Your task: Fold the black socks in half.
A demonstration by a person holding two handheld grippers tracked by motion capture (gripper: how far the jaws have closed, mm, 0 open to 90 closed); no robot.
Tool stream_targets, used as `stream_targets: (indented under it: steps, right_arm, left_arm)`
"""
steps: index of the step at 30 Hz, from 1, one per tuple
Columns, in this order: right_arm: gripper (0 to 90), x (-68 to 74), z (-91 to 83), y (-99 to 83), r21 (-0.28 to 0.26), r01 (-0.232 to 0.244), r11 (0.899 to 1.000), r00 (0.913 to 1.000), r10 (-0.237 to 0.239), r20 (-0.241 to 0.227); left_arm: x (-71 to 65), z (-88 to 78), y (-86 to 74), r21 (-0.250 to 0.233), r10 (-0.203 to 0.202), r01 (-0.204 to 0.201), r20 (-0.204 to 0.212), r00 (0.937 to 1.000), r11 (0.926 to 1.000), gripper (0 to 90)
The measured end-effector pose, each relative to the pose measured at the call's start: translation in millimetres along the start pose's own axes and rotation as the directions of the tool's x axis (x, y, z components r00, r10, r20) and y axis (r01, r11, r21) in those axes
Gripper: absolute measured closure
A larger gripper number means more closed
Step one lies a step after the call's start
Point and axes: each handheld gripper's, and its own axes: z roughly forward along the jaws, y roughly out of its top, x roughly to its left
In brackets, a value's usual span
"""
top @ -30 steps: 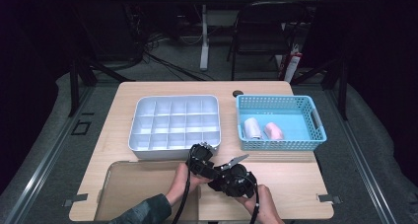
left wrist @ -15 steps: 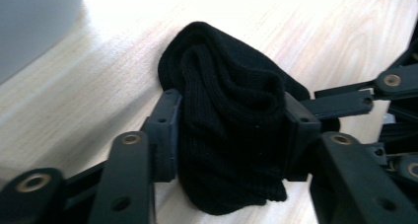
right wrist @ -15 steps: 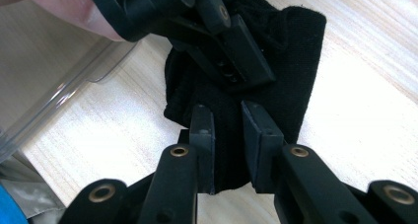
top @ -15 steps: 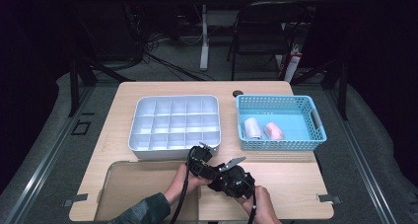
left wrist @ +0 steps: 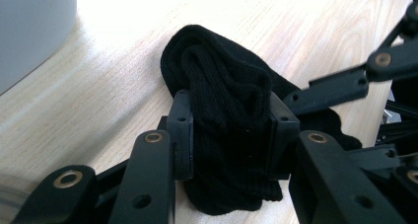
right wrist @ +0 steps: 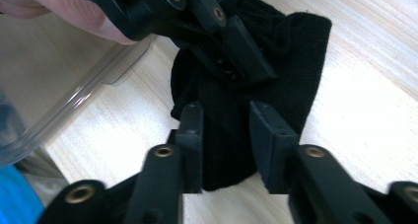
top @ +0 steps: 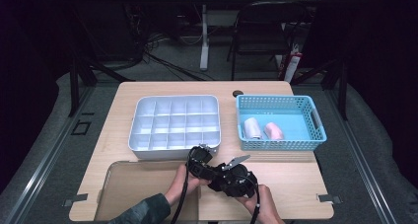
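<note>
A folded black sock (left wrist: 222,86) lies on the wooden table near its front edge. My left gripper (left wrist: 231,128) has just been closing, and its pads now press on the folded bundle from both sides. My right gripper (right wrist: 224,135) has just been opening. Its jaws straddle the sock's other end (right wrist: 300,61) with the cloth between them, and the pads look slack on it. In the high view both grippers sit close together, the left gripper (top: 199,160) tilted toward the right gripper (top: 227,177), each held by a hand.
A white compartment tray (top: 172,153) stands just beyond the grippers. To the right, a blue basket (top: 281,145) holds a white roll (top: 253,128) and a pink roll (top: 273,130). A clear plastic lid (top: 133,184) lies at the front left.
Both hands and grippers stay in the same spot at the front edge. The high view shows no shift that I can make out.
</note>
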Motion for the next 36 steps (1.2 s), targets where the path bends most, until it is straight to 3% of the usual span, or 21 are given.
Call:
stream_targets:
  steps: [4, 9, 12, 13, 17, 23, 36]
  right_arm:
    - [47.0, -3.8, -7.1, -5.6, -0.012, -0.002, 1.000, 0.9999, 0.002, -0.012]
    - [23.8, -15.1, -16.0, -14.3, -0.013, -0.005, 1.000, 0.9992, 0.005, 0.041]
    - [15.7, -23.1, -23.1, -17.9, -0.034, -0.007, 0.999, 0.9971, 0.009, 0.076]
    - [15.8, -25.2, -24.5, -19.4, -0.058, -0.017, 0.998, 0.9962, 0.022, 0.084]
    - [9.1, -36.2, -31.2, -25.2, -0.057, -0.023, 0.998, 0.9909, 0.030, 0.131]
    - [0.0, -56.1, -33.7, -36.8, -0.058, -0.070, 0.996, 0.9825, 0.079, 0.168]
    - [0.0, -84.0, -45.8, -56.8, -0.085, -0.162, 0.983, 0.9617, 0.177, 0.210]
  left_arm:
    - [0.1, -0.8, 0.0, -0.005, 0.003, -0.003, 0.002, 1.0000, 1.0000, 65.1]
    - [-2.3, -2.3, 0.4, -0.010, 0.028, -0.028, -0.013, 0.9995, 0.9996, 65.1]
    - [-2.8, -3.8, 0.7, -0.011, 0.041, -0.041, -0.022, 0.9989, 0.9991, 65.1]
    - [-2.8, -4.0, 0.6, -0.014, 0.041, -0.042, -0.027, 0.9988, 0.9990, 65.1]
    - [-3.8, -6.2, 0.8, -0.018, 0.053, -0.054, -0.036, 0.9979, 0.9984, 65.1]
    - [-6.4, -8.7, 0.6, -0.033, 0.067, -0.069, -0.043, 0.9968, 0.9971, 65.3]
    - [-17.5, -13.8, 2.8, -0.052, 0.124, -0.128, -0.068, 0.9899, 0.9905, 65.5]
